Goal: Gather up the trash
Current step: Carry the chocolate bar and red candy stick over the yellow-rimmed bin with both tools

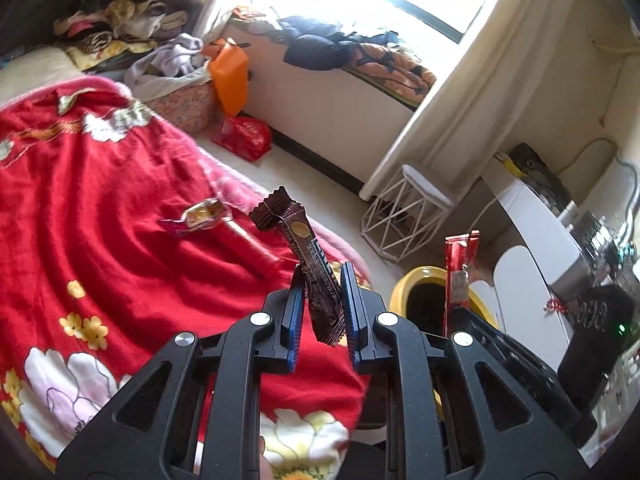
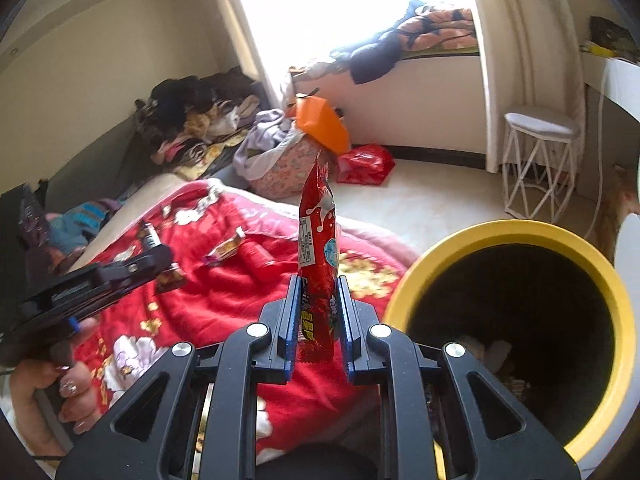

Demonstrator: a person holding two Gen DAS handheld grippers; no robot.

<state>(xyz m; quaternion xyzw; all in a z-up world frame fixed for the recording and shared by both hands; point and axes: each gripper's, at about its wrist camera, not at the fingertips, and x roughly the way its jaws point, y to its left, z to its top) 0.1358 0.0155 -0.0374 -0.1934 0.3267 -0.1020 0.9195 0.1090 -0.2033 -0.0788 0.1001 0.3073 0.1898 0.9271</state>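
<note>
My left gripper (image 1: 323, 280) is shut on a dark brown wrapper (image 1: 308, 256) and holds it upright above the red flowered blanket (image 1: 120, 208). My right gripper (image 2: 318, 288) is shut on a red snack wrapper (image 2: 318, 240), upright, just left of the yellow-rimmed trash bin (image 2: 520, 232). The bin (image 1: 416, 280) and the red wrapper (image 1: 458, 276) also show in the left wrist view. A small yellow-pink wrapper (image 1: 202, 214) and a red tube (image 1: 256, 248) lie on the blanket. The left gripper (image 2: 152, 258) shows at the left in the right wrist view.
A white wire stool (image 2: 540, 160) stands on the pale floor near the curtain. A red plastic bag (image 2: 364, 164), an orange bag (image 2: 322, 124) and a patterned laundry basket (image 2: 288, 168) stand past the bed. A white desk (image 1: 540, 216) with clutter is at right.
</note>
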